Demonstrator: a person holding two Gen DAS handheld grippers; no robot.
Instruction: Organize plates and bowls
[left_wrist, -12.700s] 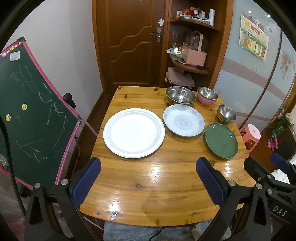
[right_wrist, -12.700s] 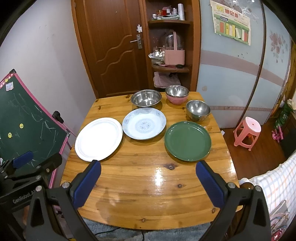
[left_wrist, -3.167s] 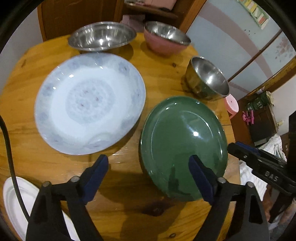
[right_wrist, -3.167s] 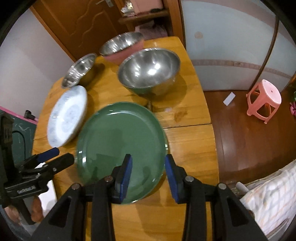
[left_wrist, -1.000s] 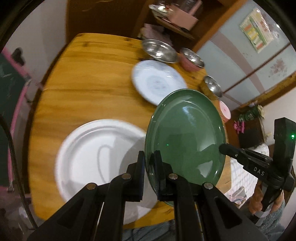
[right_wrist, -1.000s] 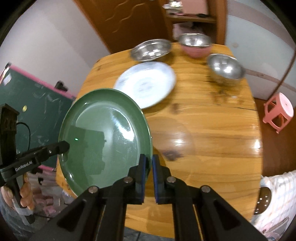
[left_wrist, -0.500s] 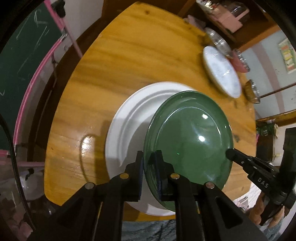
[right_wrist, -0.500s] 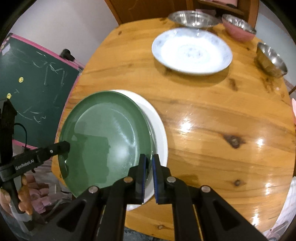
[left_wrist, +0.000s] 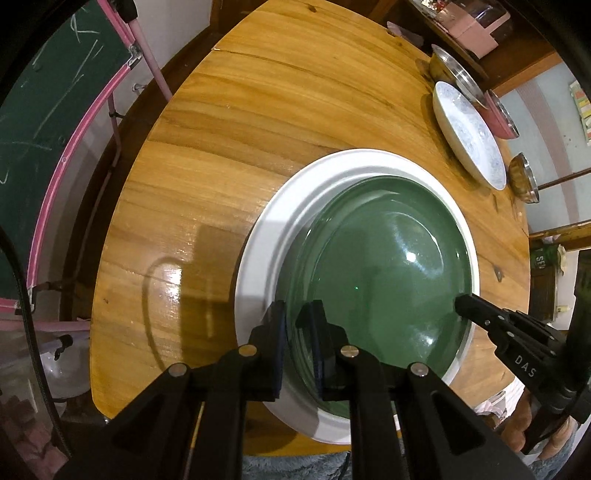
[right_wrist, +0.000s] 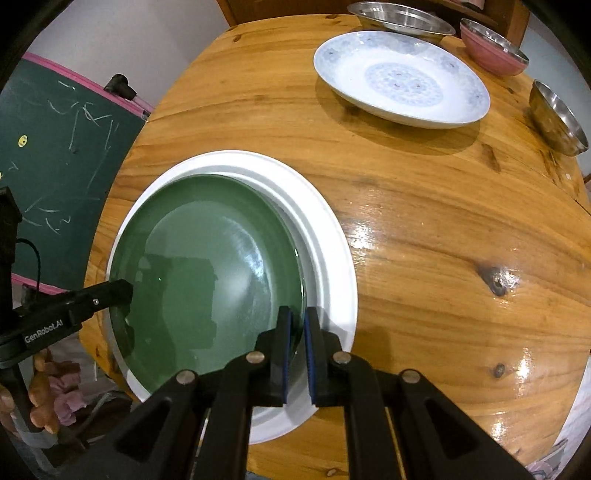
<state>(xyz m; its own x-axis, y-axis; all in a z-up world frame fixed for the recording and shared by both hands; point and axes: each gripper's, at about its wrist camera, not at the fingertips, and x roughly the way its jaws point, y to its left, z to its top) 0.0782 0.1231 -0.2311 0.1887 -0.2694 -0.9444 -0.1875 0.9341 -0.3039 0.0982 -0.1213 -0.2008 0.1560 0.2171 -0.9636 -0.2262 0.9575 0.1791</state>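
On the wooden worktop (left_wrist: 229, 122), the green plate (left_wrist: 384, 266) is sitting inside the large white plate (left_wrist: 280, 221), near the front edge. Both grippers are pinching its rim from opposite sides: the left hand-held gripper (left_wrist: 298, 328) is gripping one edge with a narrow gap between its pads, and the right hand-held gripper (right_wrist: 297, 334) is clamping the other. Farther back, the blue-patterned plate (right_wrist: 400, 79) is lying beside three bowls.

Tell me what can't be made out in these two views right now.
- Left wrist view: whether the green plate rests fully on the white plate; its near rim is hidden behind the left gripper.
- Right wrist view: the right gripper likewise covers that rim.
- Left wrist view: the steel bowl is too small and edge-on.
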